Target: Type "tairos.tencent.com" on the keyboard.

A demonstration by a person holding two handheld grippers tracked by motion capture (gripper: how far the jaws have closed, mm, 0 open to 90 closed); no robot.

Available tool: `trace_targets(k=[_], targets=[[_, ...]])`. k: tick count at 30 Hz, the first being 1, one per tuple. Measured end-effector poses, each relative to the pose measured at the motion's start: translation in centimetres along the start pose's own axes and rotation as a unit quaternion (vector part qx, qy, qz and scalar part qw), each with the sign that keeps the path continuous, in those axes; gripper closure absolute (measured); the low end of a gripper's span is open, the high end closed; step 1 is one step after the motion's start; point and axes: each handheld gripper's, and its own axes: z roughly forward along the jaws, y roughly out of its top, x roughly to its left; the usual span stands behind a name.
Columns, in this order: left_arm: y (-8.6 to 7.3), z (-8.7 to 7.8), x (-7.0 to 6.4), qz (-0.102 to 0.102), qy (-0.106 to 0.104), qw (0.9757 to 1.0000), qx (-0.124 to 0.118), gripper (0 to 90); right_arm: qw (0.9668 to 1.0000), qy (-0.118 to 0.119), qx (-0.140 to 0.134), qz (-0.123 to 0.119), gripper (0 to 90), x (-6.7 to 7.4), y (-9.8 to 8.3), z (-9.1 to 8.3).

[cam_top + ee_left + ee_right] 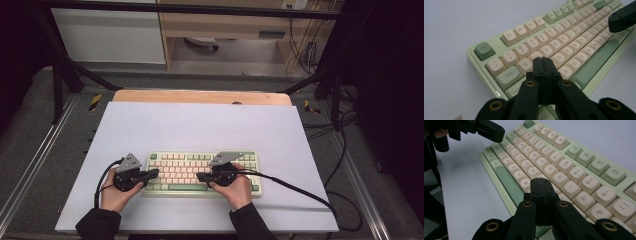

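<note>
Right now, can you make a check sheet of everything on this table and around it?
Surface: pale lilac mat on a wooden table, flat and bare around the work.
Job's things: green and cream keyboard, lying flat near the front edge.
Clutter: nothing seen.
Grippers: left gripper shut, its tip over the keys near A and S; right gripper shut, its tip over the keys near N and H. Whether either tip touches a key cannot be told.
Cables: black cable runs from the right gripper off to the right; a black cable loop hangs at the left gripper.
Surroundings: black metal frame, grey floor, wooden desk behind.
</note>
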Motion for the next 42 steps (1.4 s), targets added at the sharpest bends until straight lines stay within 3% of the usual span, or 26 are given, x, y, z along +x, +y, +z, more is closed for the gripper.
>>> trace_targets(k=[11, 23, 42], targets=[[0.2, 0.3, -0.4, 0.003, -0.003, 1.0000, 0.003, 89.7, 0.9998, -0.009, -0.010, 0.014, 90.0, -1.8, -1.6, -2.6], [1.0, 1.2, -1.8, 0.015, -0.015, 0.9997, 0.010, 89.7, 0.9991, -0.028, -0.015, 0.027, 90.0, -3.3, -3.4, -5.5], [1.4, 3.2, -3.7, 0.037, -0.032, 0.9983, 0.031, 89.7, 0.9982, -0.040, -0.020, 0.041, 90.0, -4.1, -5.0, -6.9]])
